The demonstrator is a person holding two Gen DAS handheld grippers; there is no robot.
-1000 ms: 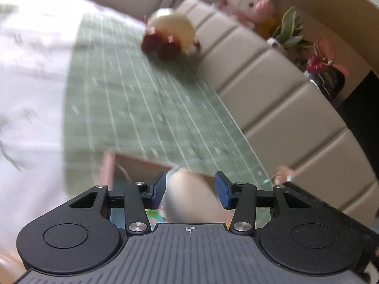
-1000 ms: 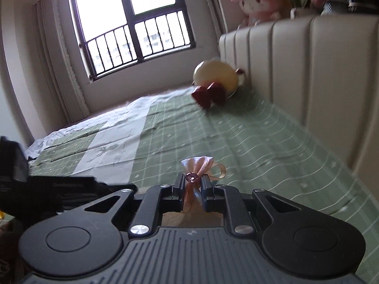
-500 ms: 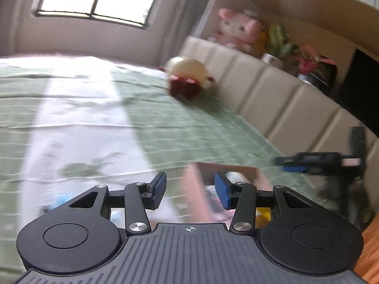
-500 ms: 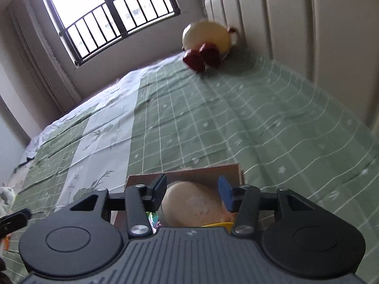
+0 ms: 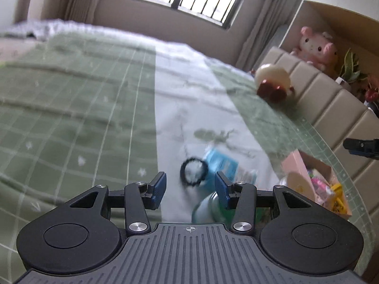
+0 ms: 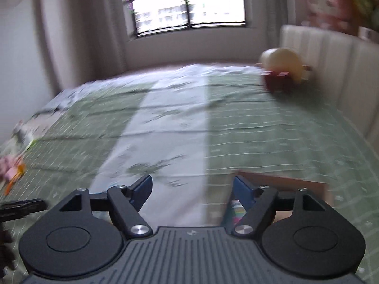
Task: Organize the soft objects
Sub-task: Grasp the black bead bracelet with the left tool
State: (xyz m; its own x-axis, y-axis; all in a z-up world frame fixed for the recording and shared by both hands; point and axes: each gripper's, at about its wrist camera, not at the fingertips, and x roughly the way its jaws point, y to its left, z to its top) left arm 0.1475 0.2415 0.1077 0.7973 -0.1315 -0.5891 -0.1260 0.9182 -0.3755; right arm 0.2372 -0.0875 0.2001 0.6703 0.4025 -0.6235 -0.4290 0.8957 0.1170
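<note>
Hair tie [image 5: 193,174], a black ring on the white stripe of the bed [image 5: 71,108], looks like my next pick. It lies just ahead of my left hand-held gripper [image 5: 190,190], a little beyond the tips and roughly centred between them; a blue packet [image 5: 221,164] touches its far side. My left jaws stand apart with nothing in them. To do this well I should come down over one side of the ring, pinching only its band and leaving the packet alone. My right hand-held gripper [image 6: 192,190] is opening, empty, over the bed, with the cardboard box [image 5: 316,182] just to its right.
</note>
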